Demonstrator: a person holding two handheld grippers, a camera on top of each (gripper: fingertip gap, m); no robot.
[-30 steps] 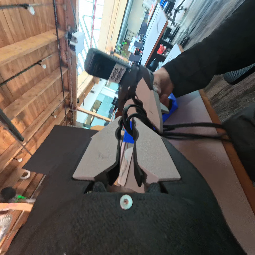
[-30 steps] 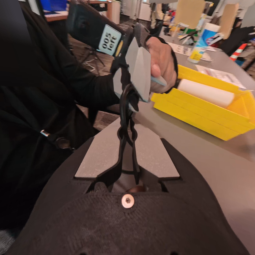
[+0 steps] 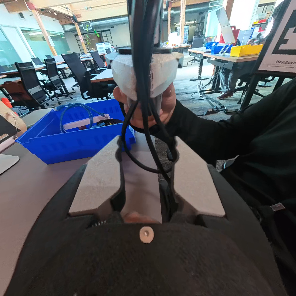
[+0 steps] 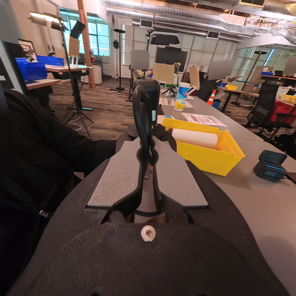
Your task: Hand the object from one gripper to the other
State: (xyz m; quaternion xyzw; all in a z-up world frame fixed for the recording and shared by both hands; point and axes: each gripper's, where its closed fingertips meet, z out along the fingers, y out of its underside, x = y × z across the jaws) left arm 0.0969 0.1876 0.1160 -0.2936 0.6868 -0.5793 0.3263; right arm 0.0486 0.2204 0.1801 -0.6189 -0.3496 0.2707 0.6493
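Between both grippers, black cable [image 4: 143,112] loops run upright.

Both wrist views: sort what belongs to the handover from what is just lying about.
Job in hand: black cable; right gripper, jaws shut on it; left gripper, jaws open.

Lying about: blue bin; blue cord in it; yellow bin; white roll in it; wipes tub; small black case.

left gripper [image 3: 146,153]: fingers apart | right gripper [image 4: 147,153]: fingers closed
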